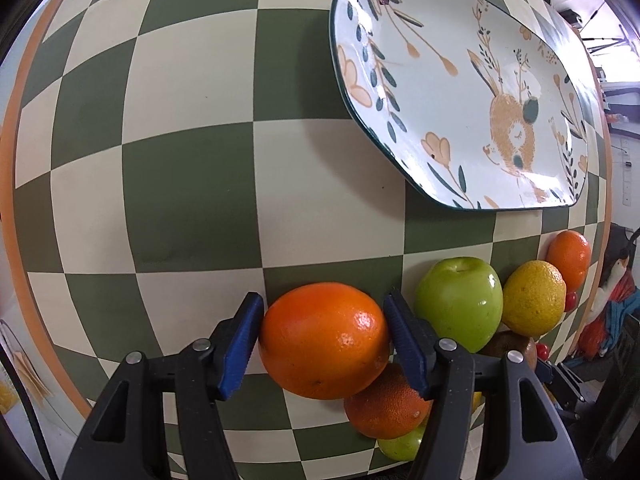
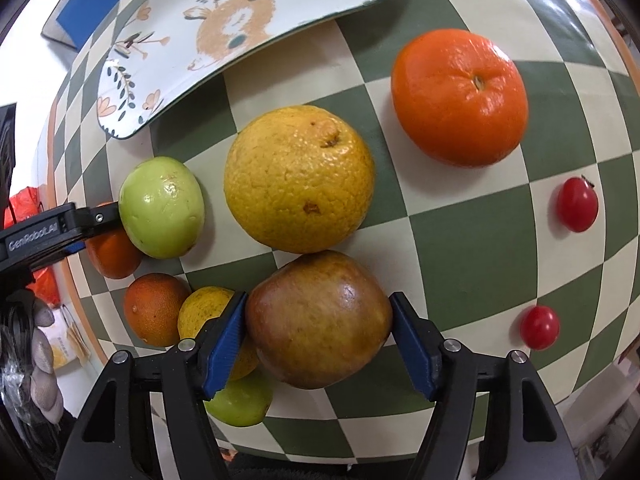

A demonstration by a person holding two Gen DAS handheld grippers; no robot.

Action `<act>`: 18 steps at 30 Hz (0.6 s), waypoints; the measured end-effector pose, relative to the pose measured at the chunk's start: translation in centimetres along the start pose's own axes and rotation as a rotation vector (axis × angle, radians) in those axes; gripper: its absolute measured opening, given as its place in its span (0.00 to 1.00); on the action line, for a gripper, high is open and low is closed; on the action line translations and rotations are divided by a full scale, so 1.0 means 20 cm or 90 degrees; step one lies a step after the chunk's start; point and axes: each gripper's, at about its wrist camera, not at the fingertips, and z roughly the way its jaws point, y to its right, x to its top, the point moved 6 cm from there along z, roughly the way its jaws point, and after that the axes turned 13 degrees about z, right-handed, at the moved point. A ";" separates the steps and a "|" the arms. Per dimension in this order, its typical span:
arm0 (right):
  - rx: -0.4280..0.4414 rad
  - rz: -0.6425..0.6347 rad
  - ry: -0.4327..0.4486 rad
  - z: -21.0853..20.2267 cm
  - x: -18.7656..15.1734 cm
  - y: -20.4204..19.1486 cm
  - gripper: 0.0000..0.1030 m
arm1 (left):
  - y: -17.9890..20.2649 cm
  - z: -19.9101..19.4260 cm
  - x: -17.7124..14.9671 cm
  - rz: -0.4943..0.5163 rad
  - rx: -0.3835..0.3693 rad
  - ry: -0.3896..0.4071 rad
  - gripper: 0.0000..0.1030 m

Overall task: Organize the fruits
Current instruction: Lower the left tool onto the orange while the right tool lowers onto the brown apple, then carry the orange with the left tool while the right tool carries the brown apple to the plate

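My left gripper (image 1: 324, 334) is shut on a large orange (image 1: 323, 340) just above the checkered table. Beside it lie a green apple (image 1: 460, 302), a yellow citrus (image 1: 534, 304), a mandarin (image 1: 570, 258) and a darker orange (image 1: 386, 404). The flowered plate (image 1: 460, 88) lies beyond, bare. My right gripper (image 2: 318, 340) has its blue pads against both sides of a brown-green apple (image 2: 318, 320). In the right wrist view the yellow citrus (image 2: 298, 178), the mandarin (image 2: 460, 96) and a green apple (image 2: 162, 208) lie ahead, with the plate (image 2: 224, 20) at the top.
Two cherry tomatoes (image 2: 578, 204) (image 2: 540, 327) lie right of the right gripper. A small orange (image 2: 154, 314), a small yellow citrus (image 2: 206, 312) and a small green fruit (image 2: 240, 402) lie at its left. The left gripper's body (image 2: 44, 236) reaches in from the left. The table's orange rim (image 1: 16, 160) curves round the left.
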 end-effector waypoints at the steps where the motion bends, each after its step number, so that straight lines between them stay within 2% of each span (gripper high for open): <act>1: -0.001 0.001 0.001 0.00 0.00 0.00 0.70 | -0.01 0.00 0.00 0.003 0.000 -0.002 0.59; 7: -0.004 0.021 -0.003 0.00 0.00 0.03 0.74 | -0.04 0.09 0.00 0.029 0.005 -0.026 0.63; 15: -0.012 0.030 0.000 0.02 0.03 0.05 0.75 | -0.16 0.13 0.02 0.009 -0.019 0.006 0.64; 18: -0.017 0.032 0.002 0.03 0.03 0.03 0.75 | -0.20 0.13 0.03 0.005 -0.027 0.001 0.64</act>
